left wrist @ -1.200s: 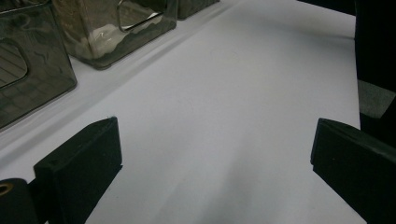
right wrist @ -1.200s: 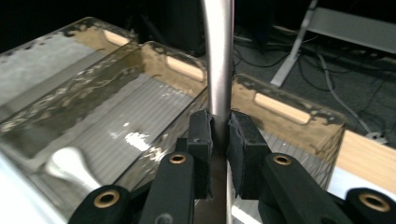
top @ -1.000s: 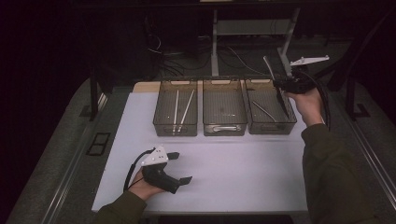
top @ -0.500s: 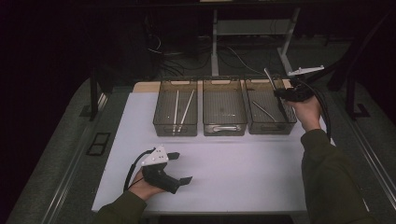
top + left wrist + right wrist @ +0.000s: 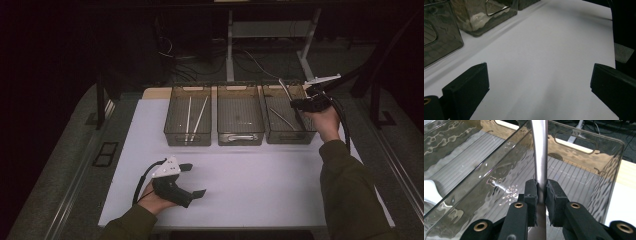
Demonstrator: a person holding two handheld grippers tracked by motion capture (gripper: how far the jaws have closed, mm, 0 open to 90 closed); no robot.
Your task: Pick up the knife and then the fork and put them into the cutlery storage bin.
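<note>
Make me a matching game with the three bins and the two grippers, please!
Things:
1. left bin
2. middle bin
3. left gripper
4. right gripper

States:
A. holds a metal utensil over the right bin
B. has two long thin sticks inside
C. jaws wide apart, low over the white table
D. has one piece lying at its near end

Pairs: 1-B, 2-D, 3-C, 4-A
</note>
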